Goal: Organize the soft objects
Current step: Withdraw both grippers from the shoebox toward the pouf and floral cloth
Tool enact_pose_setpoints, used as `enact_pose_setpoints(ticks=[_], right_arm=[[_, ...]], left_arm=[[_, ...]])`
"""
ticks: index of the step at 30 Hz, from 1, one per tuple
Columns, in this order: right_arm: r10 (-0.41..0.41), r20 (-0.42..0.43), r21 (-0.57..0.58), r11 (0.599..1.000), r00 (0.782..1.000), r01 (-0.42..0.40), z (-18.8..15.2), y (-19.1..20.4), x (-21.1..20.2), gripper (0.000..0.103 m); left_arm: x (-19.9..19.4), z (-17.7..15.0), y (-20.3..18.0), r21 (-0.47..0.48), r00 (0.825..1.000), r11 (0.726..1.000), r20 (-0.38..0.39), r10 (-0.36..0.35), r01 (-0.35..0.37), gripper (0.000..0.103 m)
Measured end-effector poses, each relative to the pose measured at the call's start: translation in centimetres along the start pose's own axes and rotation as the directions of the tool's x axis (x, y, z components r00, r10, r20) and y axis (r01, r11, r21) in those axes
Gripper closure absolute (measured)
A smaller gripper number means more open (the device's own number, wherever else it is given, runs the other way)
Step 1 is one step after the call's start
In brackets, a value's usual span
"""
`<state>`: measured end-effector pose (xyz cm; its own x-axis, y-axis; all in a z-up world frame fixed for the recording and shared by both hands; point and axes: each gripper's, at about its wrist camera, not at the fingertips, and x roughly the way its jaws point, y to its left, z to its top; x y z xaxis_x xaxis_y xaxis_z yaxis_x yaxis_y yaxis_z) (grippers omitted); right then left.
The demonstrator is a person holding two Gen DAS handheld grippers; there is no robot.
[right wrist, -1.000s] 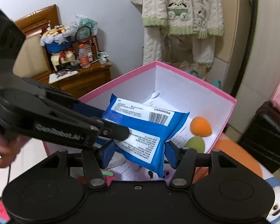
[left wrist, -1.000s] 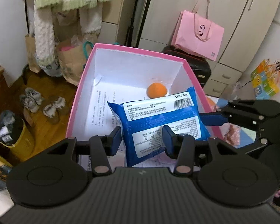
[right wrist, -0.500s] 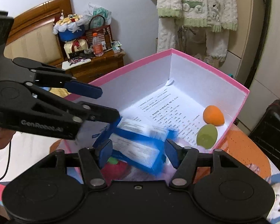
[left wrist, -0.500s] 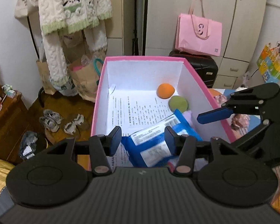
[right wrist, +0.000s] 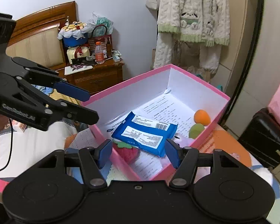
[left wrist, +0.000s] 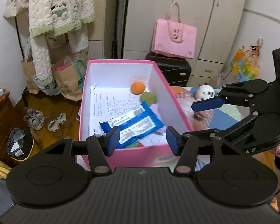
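Currently, figure legend:
Container: pink cardboard box with white lining (left wrist: 179,110) (right wrist: 222,110) is standing on the surface, holding the sorted items.
Task thing: blue plastic wipes packet (left wrist: 134,125) (right wrist: 145,133) is lying flat inside the box, partly over a red strawberry plush (right wrist: 128,152), its long axis running diagonally across the floor.
Neighbours: orange ball (left wrist: 138,88) and green ball (left wrist: 148,98) are resting in the far corner.
Left gripper (left wrist: 142,140): fingers have just been opening; nothing is between them.
Right gripper (right wrist: 139,153): fingers are spread, gripping nothing.
Key relation: next soft item, a white plush dog (left wrist: 205,92), is lying outside the box, nearer the right gripper.
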<state>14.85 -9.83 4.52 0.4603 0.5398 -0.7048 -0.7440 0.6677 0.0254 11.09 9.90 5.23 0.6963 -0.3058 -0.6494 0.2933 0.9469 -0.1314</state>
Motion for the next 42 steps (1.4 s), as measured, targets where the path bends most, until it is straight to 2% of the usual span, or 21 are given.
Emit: enact_pose_setpoints(ticks=[12, 20, 27, 33, 42], right_arm=[[-0.07, 0.032, -0.027, 0.997, 0.997, 0.071, -2.2, 2.1, -5.3, 0.034], [-0.09, 0.103, 0.009, 0.996, 0.991, 0.089, -4.7, 1.2, -10.6, 0.033], [-0.136, 0.149, 0.11, 0.987, 0.979, 0.12, -8.0, -1.6, -14.4, 0.032], [-0.151, 0.166, 0.167, 0.978, 0.974, 0.123, -10.3, -3.5, -15.9, 0.031], [-0.143, 0.199, 0.178, 0.978, 0.97, 0.107, -12.7, -6.2, -15.5, 0.03]], left_arm=[[-4.7, -1.4, -3.9, 0.087, 0.998, 0.995, 0.037, -0.043, 0.04, 0.043], [-5.4, -2.2, -7.2, 0.143, 0.996, 0.986, 0.023, -0.091, 0.087, 0.042], [-4.3, -2.4, -10.6, 0.206, 0.987, 0.966, 0.001, -0.158, 0.154, 0.042], [-2.1, -2.4, -13.1, 0.236, 0.978, 0.95, -0.033, -0.204, 0.206, 0.042], [2.9, -2.5, -16.2, 0.27, 0.979, 0.941, -0.045, -0.199, 0.204, 0.042]])
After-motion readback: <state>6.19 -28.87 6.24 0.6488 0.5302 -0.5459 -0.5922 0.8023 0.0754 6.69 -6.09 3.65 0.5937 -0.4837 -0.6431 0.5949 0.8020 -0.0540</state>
